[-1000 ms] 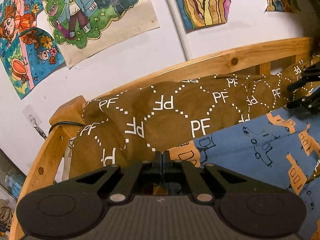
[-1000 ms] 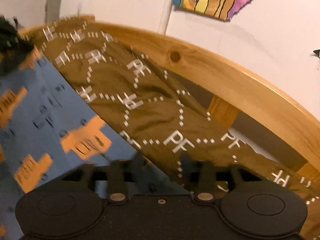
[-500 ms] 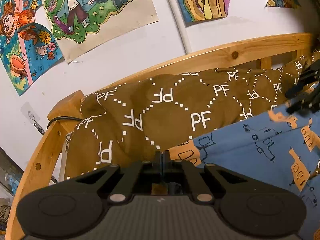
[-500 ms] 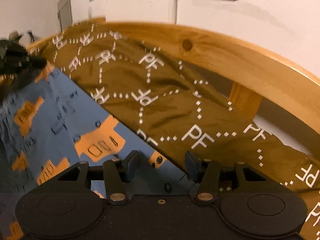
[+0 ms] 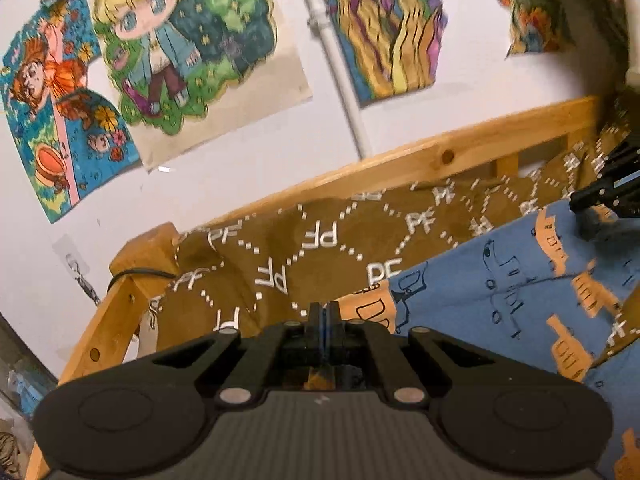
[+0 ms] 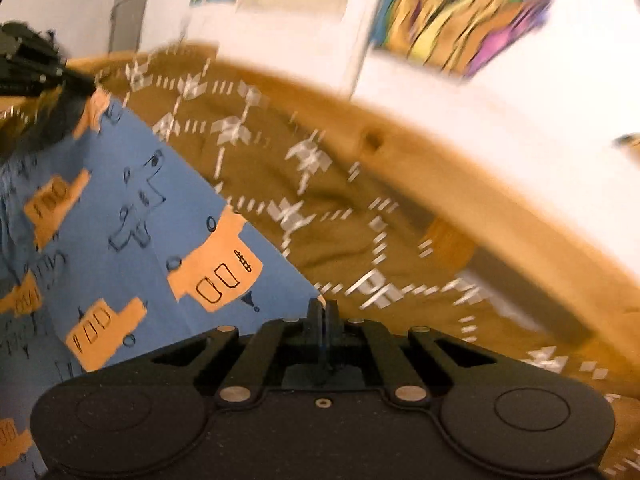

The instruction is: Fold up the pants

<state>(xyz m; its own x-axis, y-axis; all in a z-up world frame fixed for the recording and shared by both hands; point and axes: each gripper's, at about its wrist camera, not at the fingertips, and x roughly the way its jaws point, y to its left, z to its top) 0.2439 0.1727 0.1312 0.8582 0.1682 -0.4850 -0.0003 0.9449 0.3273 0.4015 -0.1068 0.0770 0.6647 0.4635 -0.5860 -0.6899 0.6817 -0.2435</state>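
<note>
Drawings: four on the white wall in the left wrist view, counted left to right: an orange-haired figure on blue (image 5: 48, 120), a blond cartoon child (image 5: 176, 40), a sheet of yellow and purple stripes (image 5: 384, 28), and a torn, blurred one (image 5: 536, 28) at the far right.
Pipe: one white pipe (image 5: 336, 64) ran down the wall between the second and third drawings.
Bed rail: one curved wooden rail (image 5: 440, 160), with a black cable (image 5: 136, 274) looped over its left corner post.
Blanket: one brown blanket (image 5: 320, 240) printed with white "PF" letters and dotted diamonds, bunched along the rail.
Pants: one pair (image 5: 500, 280), blue with orange truck shapes, lay stretched across the bed in front of the blanket, its upper edge spanning from one gripper to the other.
Grippers: two, both black.
Left gripper (image 5: 323, 312): fingers pressed together, pinching the pants' edge at an orange patch; a thin line of blue cloth showed between them.
Right gripper (image 6: 322, 312): jaws had just come together on the pants' blue edge, right where it met the blanket; that view was blurred.
Across views: each gripper showed in the other's camera, the right one (image 5: 600, 196) at the pants' far corner on the right, the left one (image 6: 86, 82) at the corner on the left.
</note>
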